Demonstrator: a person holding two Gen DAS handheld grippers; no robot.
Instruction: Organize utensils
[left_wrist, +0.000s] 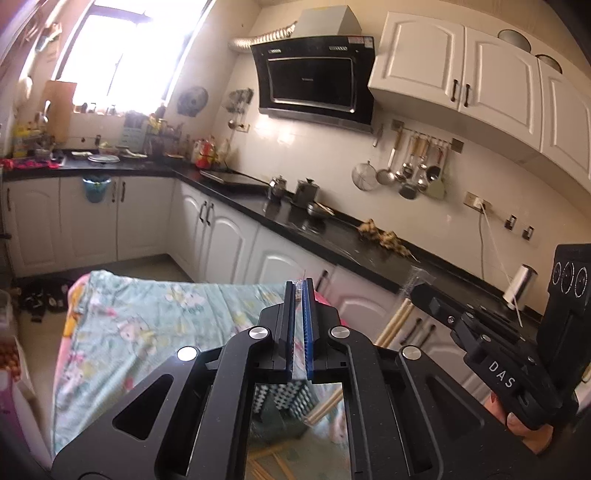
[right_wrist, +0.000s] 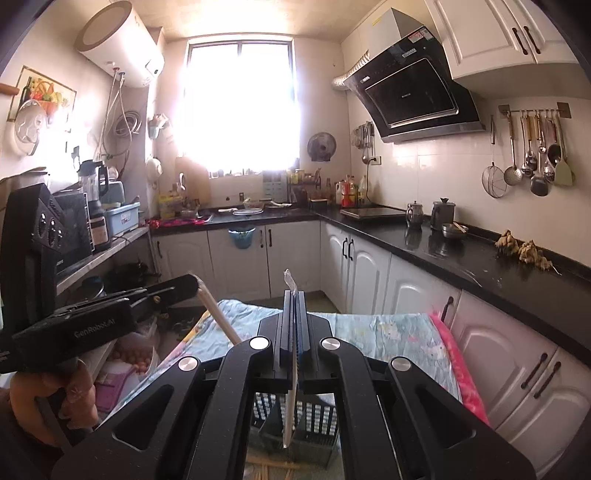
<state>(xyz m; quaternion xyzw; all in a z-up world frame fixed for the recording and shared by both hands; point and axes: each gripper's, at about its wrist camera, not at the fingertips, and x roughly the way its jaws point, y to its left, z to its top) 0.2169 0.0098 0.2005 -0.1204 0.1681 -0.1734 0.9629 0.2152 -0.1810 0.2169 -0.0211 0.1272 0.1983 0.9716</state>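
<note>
left gripper is pressed together on a clear wrapper edge; wooden chopsticks are seen just beside it. right gripper is clamped on a thin wrapped strip. a black slotted basket sits below on the floral cloth.

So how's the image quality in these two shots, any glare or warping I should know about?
Left wrist view: the window is blown out white, the wall cupboards curve with fisheye distortion. Right wrist view: the window glares harder, hazing the wall around it; the counter stays readable.
</note>
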